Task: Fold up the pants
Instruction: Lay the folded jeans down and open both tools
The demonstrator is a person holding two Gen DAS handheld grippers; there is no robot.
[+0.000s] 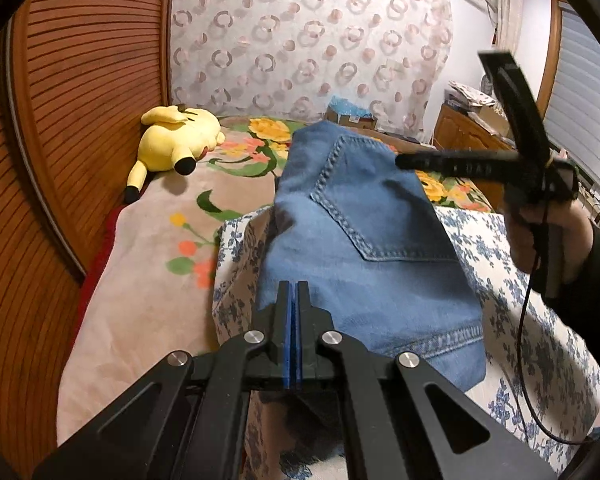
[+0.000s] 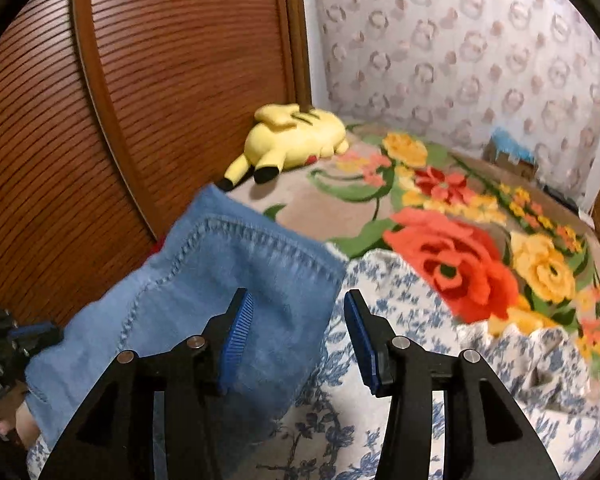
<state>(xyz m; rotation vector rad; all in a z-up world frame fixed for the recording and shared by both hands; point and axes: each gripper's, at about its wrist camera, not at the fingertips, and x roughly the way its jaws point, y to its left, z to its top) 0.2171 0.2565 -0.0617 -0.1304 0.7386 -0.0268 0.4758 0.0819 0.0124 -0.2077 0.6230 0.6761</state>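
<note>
Pants [image 1: 364, 240] lay folded, centre frame, on the flowered sheet [image 1: 540, 320]; left gripper [image 1: 294, 292] pinched shut over their near edge, grip on cloth unclear; right gripper [image 2: 296, 320] half open, empty; final fold apparently done; next, smoothing or letting go.

To my left stands a slatted wooden door [image 1: 80, 92]. Ahead hangs a curtain [image 1: 312, 40] patterned with pale rings. Under me spreads a bed with a floral blanket [image 2: 460, 240] and a blue-flowered sheet [image 1: 540, 320]. A wooden cabinet [image 1: 468, 136] sits far right, beside window blinds [image 1: 584, 92].
</note>
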